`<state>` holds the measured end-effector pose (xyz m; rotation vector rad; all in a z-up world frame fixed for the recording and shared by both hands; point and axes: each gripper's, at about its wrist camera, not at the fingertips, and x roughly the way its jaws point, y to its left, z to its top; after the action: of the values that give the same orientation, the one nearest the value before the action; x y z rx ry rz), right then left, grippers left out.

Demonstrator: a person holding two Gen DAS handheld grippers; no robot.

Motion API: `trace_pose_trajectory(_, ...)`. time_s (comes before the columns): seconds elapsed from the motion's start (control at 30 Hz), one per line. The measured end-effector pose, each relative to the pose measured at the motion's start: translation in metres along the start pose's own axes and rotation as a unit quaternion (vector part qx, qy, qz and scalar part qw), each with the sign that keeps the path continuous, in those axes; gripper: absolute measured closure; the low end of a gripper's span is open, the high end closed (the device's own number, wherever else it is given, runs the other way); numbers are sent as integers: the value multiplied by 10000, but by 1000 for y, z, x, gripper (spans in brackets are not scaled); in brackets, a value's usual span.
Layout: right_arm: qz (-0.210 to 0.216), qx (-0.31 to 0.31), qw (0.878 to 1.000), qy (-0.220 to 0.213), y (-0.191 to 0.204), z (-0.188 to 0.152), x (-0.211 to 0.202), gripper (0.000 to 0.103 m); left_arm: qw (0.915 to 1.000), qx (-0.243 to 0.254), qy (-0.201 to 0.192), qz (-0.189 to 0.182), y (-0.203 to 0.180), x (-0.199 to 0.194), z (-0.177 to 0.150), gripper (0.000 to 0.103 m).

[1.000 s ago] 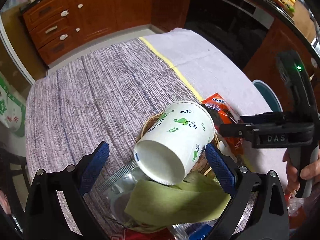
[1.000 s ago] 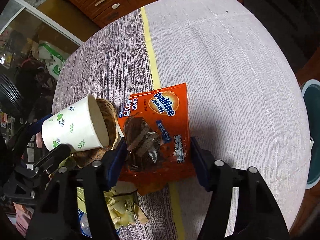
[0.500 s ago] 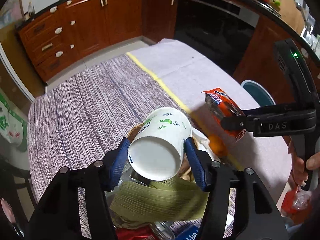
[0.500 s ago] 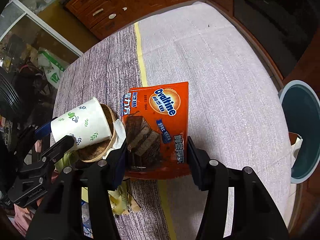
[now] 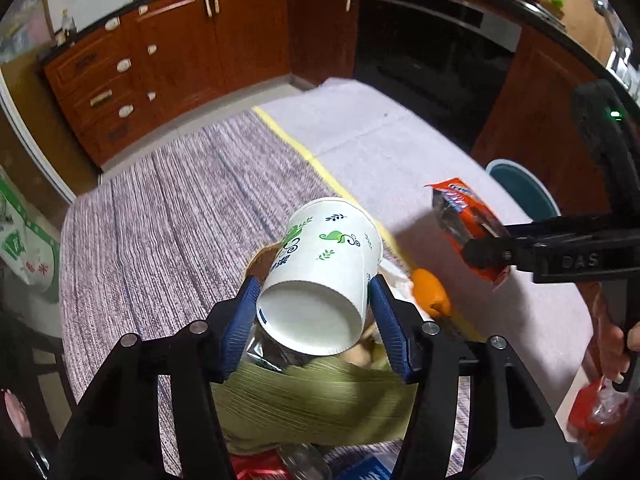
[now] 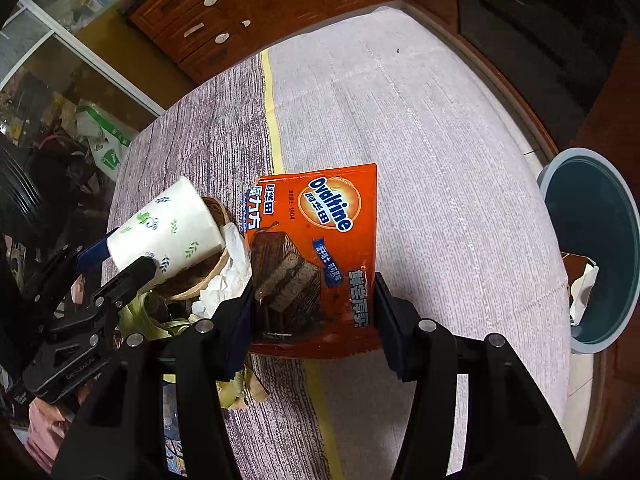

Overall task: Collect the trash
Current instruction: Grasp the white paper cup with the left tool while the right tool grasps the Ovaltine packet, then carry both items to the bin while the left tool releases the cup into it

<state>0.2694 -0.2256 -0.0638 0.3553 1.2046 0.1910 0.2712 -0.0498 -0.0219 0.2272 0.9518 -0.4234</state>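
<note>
Kitchen table (image 6: 420,160) under a striped cloth, wooden cabinets (image 5: 160,60) behind. We've got the left gripper (image 5: 312,320) clamped on the cup (image 5: 320,272), tilted, base toward us, above a pile of litter. Our right gripper (image 6: 316,316) pinches the orange wrapper (image 6: 316,248) (lifted off the cloth), bin (image 6: 596,248) nearby.

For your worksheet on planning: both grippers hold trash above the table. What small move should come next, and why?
Probably swing the right gripper, shut on the Ovaltine packet, toward the bin past the table's edge: the packet is already lifted and the bin stands open.
</note>
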Motion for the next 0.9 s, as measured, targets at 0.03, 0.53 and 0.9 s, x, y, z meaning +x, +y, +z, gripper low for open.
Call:
trace_pose_trajectory(0.03, 17, 14, 10000, -7, 0, 0, -1, 52, 10000, -15, -41, 21, 0, -4, 0, 45)
trace_pose_trajectory(0.53, 273, 238, 9971, -668, -32, -16, -71, 52, 9975, 67, -696, -41, -43, -77, 22, 45)
trace_pose_trajectory(0.9, -49, 963, 9875, -1244, -134, -33, -133, 51, 9947, 671, -497, -592, -153, -48, 53, 45)
